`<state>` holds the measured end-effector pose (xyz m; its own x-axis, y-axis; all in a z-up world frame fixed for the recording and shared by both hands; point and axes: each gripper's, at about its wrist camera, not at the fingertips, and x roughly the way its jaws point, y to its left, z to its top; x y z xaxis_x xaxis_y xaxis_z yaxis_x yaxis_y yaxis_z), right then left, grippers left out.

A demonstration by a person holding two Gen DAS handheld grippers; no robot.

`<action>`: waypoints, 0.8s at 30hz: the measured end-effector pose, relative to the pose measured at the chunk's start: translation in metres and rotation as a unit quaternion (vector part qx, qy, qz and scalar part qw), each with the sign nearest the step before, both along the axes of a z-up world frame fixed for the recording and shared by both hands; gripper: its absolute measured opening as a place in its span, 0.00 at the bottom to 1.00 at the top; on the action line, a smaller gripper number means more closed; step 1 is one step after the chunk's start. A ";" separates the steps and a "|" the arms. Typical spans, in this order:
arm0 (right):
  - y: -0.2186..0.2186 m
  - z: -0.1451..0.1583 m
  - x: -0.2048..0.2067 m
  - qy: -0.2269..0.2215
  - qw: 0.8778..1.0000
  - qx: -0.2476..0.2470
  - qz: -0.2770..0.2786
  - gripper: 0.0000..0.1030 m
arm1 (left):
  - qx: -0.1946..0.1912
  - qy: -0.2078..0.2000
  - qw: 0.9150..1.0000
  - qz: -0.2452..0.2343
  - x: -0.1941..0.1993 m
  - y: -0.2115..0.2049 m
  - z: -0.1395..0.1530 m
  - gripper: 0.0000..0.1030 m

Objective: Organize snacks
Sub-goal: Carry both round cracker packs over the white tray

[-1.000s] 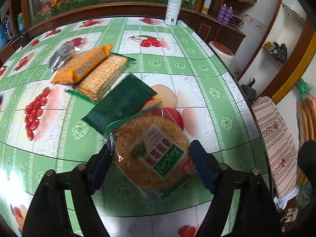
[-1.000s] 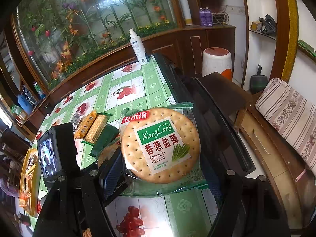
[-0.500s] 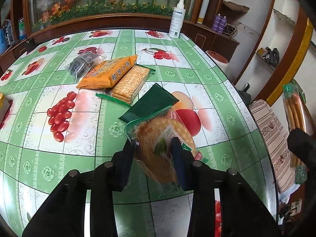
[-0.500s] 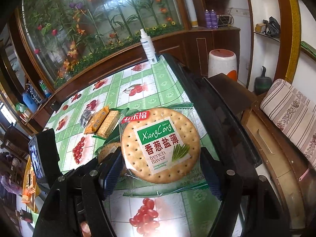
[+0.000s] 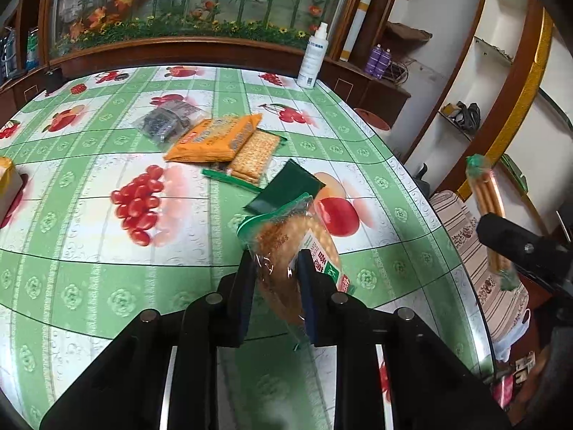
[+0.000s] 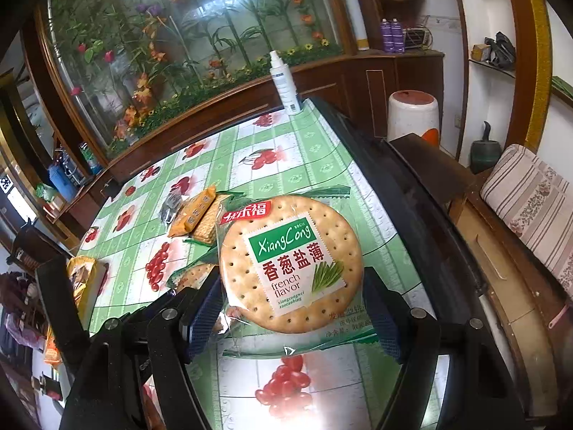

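Both grippers hold cracker packs above a fruit-print tablecloth (image 5: 89, 215) beside wooden cabinets (image 6: 358, 82).

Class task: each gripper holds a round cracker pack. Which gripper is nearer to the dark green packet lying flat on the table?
Left. The left gripper hangs just short of the dark green packet; the right gripper is off toward the table's edge, farther away.

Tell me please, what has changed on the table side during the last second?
The left gripper has just been closing and now pinches its round cracker pack edge-on, lifted off the tablecloth. The right gripper holds its cracker pack as before. The other snacks stayed put.
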<state>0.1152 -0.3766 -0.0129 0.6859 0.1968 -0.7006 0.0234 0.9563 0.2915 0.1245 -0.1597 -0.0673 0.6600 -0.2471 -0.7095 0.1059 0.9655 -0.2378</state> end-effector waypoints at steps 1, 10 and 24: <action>0.002 -0.001 0.000 0.000 1.000 0.001 0.002 0.74 | 0.000 -0.003 1.000 0.000 -0.002 0.004 0.002 0.19; 0.030 -0.008 0.002 0.002 1.000 0.007 0.027 0.74 | 0.010 -0.036 0.999 0.020 -0.025 0.045 0.018 0.15; 0.119 -0.011 0.003 -0.005 0.994 0.002 0.109 0.74 | 0.042 -0.080 0.992 0.084 -0.054 0.122 0.041 0.13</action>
